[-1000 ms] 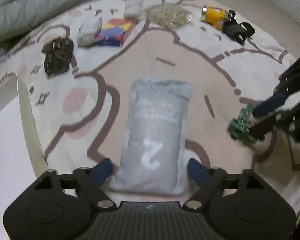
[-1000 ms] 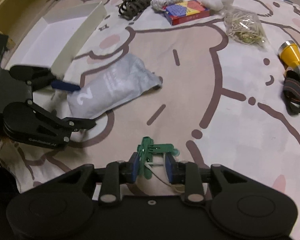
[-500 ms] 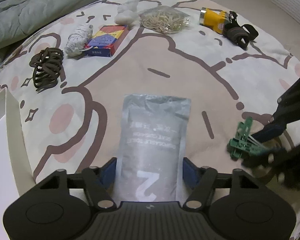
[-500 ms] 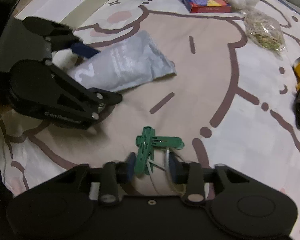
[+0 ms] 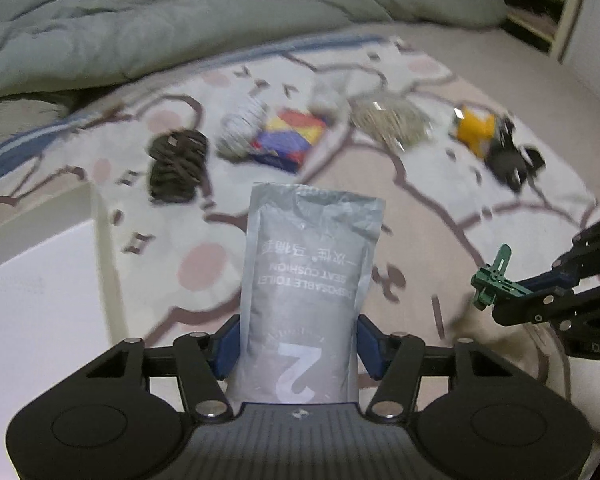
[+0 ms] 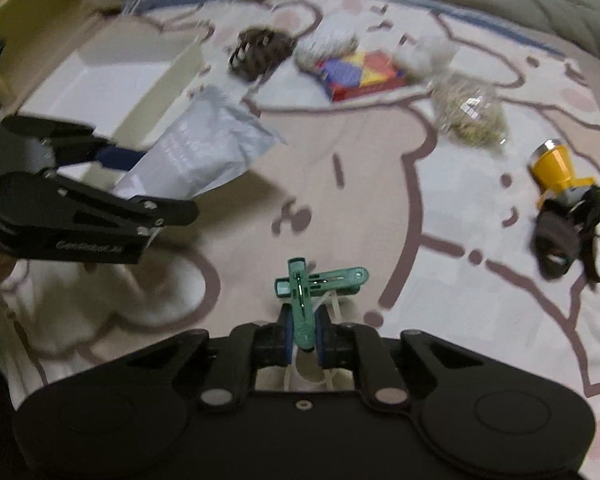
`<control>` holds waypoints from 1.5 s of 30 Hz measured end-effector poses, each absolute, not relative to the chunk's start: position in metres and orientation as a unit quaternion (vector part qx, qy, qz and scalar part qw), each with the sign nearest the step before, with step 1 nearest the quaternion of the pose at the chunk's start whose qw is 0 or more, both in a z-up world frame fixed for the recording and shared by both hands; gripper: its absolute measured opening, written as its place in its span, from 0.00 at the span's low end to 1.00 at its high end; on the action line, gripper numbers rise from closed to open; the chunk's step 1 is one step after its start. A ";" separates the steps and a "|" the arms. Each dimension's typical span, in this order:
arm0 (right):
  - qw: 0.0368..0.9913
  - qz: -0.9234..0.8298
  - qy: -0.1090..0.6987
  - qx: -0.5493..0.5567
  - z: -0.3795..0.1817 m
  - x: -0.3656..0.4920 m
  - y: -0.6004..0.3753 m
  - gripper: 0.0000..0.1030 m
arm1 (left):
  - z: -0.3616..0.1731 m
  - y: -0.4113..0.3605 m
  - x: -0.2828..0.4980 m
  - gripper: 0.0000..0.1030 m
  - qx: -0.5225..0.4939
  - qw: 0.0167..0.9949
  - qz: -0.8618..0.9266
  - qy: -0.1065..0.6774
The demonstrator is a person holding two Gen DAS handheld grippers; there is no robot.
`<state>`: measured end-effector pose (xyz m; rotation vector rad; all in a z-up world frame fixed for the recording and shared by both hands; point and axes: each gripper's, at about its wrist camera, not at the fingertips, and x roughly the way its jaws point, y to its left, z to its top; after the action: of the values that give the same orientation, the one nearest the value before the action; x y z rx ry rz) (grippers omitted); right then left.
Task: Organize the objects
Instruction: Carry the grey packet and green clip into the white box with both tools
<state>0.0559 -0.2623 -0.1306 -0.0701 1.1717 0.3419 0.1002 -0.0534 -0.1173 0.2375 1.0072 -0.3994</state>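
Mid-pickup on both sides: left gripper (image 5: 298,344) with jaws just closed in, now clamped on the grey disposable toilet seat cushion pouch (image 5: 308,280) and holding it clear of the cartoon bedsheet (image 5: 420,208); right gripper (image 6: 303,336) just pinched tight on the green clothes pegs (image 6: 312,288), also looks lifted. Next up, probably swinging both loads over to the white box (image 6: 112,92) on the left and dropping them in, pouch first since it's just beside the rim. Hair claw (image 5: 178,164), card box (image 5: 288,140), rubber band bag (image 5: 388,124) and yellow flashlight (image 5: 474,132) waiting at the far end.

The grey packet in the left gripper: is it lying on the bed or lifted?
Lifted. The grey packet is clamped in the left gripper, its far end off the blanket.
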 end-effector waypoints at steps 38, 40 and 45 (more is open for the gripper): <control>0.871 0.181 0.456 0.029 -0.079 0.128 -0.107 0.11 | -0.074 0.198 0.105 0.58 0.036 0.898 0.055 0.435; 0.869 0.190 0.455 0.034 -0.079 0.132 -0.090 0.11 | -0.074 0.211 0.107 0.58 0.043 0.897 0.071 0.434; 0.866 0.213 0.451 0.046 -0.076 0.140 -0.051 0.11 | -0.073 0.237 0.107 0.58 0.053 0.898 0.090 0.427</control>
<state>0.1398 -0.0511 -0.0759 0.0956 0.9437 0.4458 0.1074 0.2369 -0.0728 0.1088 0.8844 0.1872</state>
